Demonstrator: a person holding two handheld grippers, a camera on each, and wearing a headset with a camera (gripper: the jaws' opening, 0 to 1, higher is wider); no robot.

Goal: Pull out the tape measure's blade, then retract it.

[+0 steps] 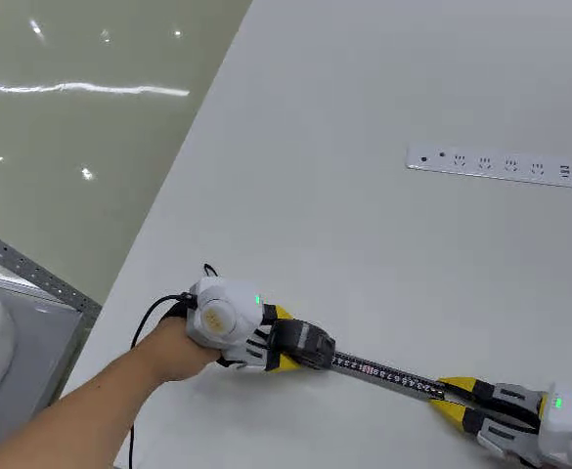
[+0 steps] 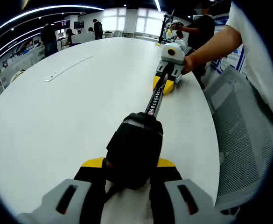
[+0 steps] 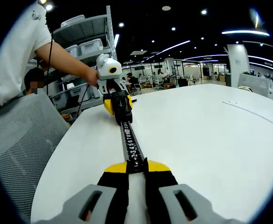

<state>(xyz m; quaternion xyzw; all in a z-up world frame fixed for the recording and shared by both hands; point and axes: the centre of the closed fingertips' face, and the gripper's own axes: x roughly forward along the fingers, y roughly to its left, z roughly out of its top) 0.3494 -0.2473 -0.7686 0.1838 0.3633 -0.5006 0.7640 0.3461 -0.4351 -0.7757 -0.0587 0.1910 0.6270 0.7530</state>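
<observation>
Black case (image 2: 134, 149) sits clamped in the left gripper (image 2: 129, 164); away from the case, the right gripper (image 3: 136, 166) pinches the blade (image 3: 128, 137) tip. A slip could whip it back.

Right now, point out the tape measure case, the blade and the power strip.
tape measure case (image 2: 134, 154), left gripper view, middle of the black housing.
blade (image 1: 387, 374), head view, middle of the exposed stretch.
power strip (image 1: 501, 166), head view, middle of its top face.

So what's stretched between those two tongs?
The tape measure's blade, running from the black case in the left tongs to the right tongs gripping its tip; clearest in the head view.
</observation>
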